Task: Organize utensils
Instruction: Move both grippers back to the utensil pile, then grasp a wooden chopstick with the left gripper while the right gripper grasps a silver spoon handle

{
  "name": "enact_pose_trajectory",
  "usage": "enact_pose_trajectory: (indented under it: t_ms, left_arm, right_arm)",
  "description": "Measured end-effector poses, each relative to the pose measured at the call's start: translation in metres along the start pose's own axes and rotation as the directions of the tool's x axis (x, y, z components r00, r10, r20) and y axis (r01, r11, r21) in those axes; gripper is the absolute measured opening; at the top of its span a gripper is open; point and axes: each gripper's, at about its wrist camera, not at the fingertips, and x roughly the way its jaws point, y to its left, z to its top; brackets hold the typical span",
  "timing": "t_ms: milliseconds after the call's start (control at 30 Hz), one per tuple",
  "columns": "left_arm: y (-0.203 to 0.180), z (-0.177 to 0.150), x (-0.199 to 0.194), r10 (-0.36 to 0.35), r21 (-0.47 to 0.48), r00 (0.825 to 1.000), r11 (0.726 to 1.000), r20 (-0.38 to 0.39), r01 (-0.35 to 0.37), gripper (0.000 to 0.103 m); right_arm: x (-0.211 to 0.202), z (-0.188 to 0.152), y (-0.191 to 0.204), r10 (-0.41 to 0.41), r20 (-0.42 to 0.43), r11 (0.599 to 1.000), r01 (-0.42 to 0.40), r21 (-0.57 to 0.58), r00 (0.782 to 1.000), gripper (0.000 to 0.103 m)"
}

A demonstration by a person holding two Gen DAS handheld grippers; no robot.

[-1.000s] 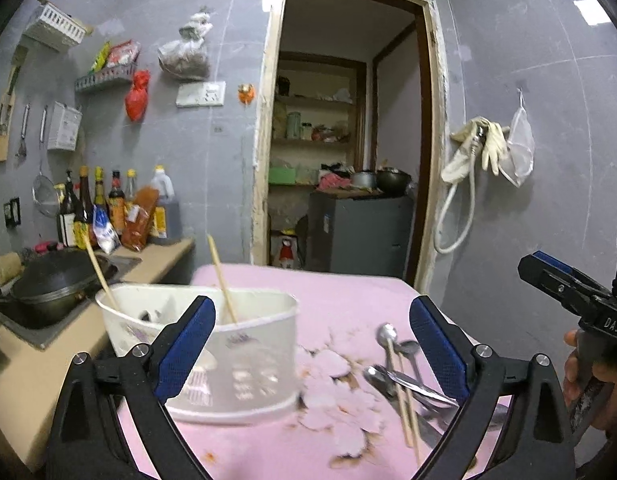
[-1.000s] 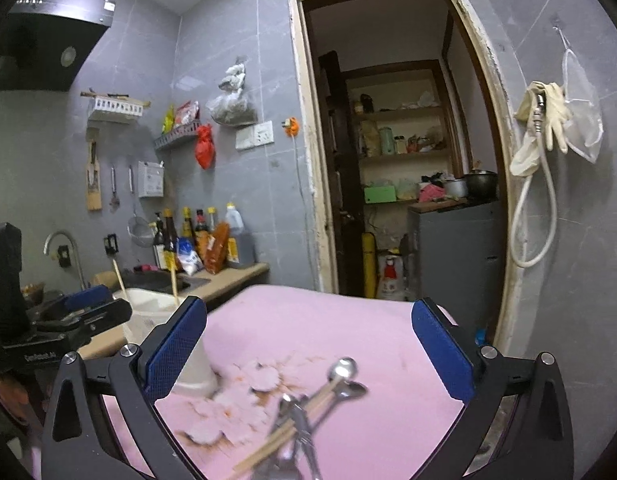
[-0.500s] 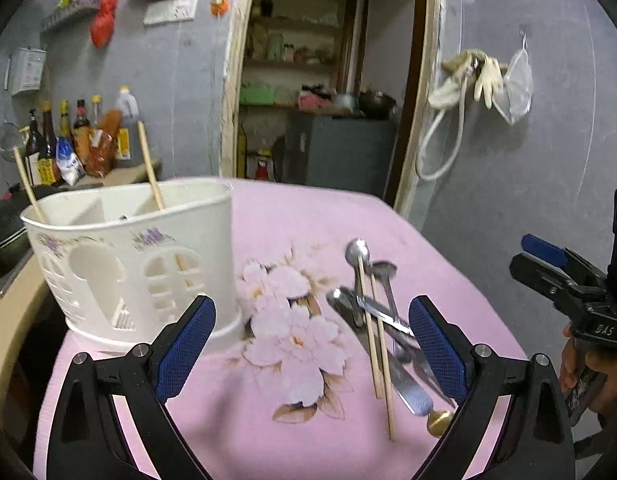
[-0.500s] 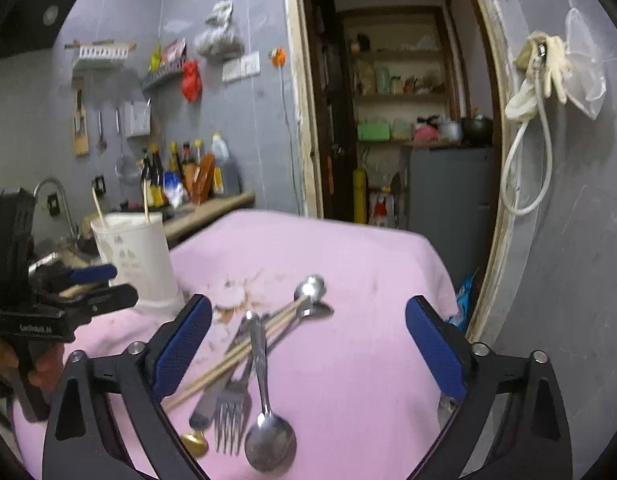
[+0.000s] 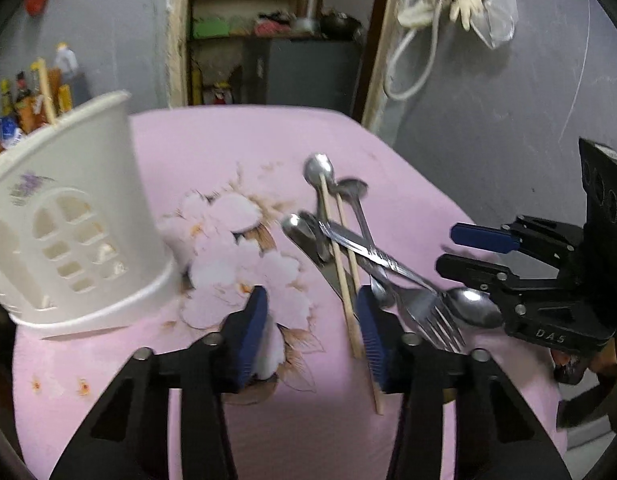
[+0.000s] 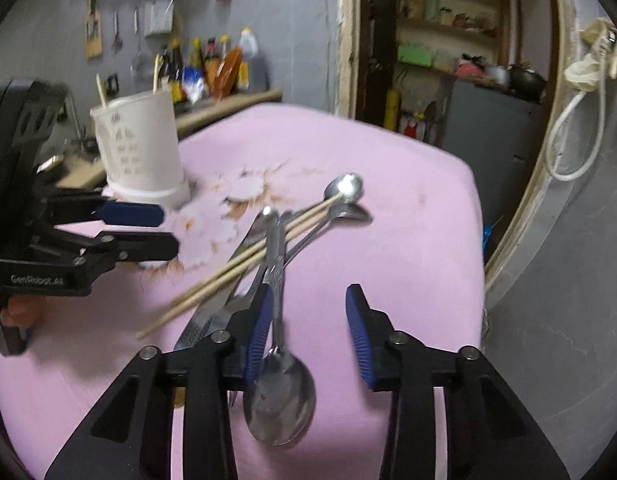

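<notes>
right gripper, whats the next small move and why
Probably ease the right gripper down over the big spoon. Its jaws are closing, but the pads grip nothing; the spoon's handle lies just inside the left pad, atop the utensil pile.

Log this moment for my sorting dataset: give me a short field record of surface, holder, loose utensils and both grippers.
surface: pink floral cloth
holder: white slotted caddy, upright at the cloth's left, chopsticks standing in it
loose pile: chopsticks, forks, spoons, crossed in one heap
nearest spoon: large spoon, bowl between the right gripper's fingers
left gripper: jaws closing, only cloth between them
right gripper: jaws closing, not yet pressing the spoon
</notes>
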Motion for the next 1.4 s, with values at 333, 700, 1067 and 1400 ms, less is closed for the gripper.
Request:
enact_pose_trajectory:
  t_ms: [333,700,1067,1400]
  left_arm:
    - [-0.002,0.005,0.031,-0.042,0.012,0.988,0.999,-0.148,0.044,0.020]
    - [-0.003,0.010,0.039,-0.035,0.008,0.982,0.999,-0.187,0.037,0.003]
    - [0.016,-0.027,-0.011,-0.033,-0.068,0.982,0.997,-0.186,0.020,0.003]
    - [0.006,-0.028,-0.024,0.067,0.026,0.980,0.998,-0.185,-0.064,0.006]
  right_arm:
    - [0.013,-0.004,0.015,-0.020,-0.089,0.995,0.011,-0.095,0.996,0.029]
    - [0.018,-0.001,0.013,-0.067,-0.093,0.995,0.059,-0.086,0.993,0.009]
    - [0.001,-0.012,0.006,-0.028,-0.066,0.999,0.030,0.037,0.997,0.004]
    - [0.016,-0.002,0.013,-0.067,-0.092,0.997,0.065,-0.029,0.993,0.010]
